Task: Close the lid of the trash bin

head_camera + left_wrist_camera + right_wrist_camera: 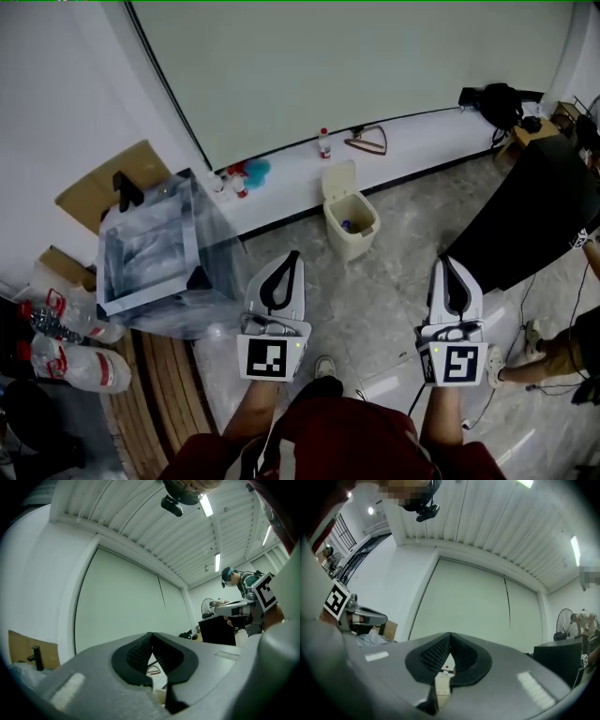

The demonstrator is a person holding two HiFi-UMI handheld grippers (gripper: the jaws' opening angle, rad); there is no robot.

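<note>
Nothing done yet. Trash bin (352, 231) on floor against wall ledge, ahead of me, well apart from both tongs. Lid (339, 180) stands upright, open. My left tongs (292, 259) and right tongs (443, 264) shut tight, empty. All left to do: reach bin, tip lid down.

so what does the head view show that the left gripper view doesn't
Head view only: the trash bin clearly, lid up, the clear plastic box, bagged bottles and the floor. Left gripper view only: ceiling strip lights, a fan and a person in a cap. Both: the left gripper, jaws together and empty, the right gripper, the cardboard and the black table.
</note>
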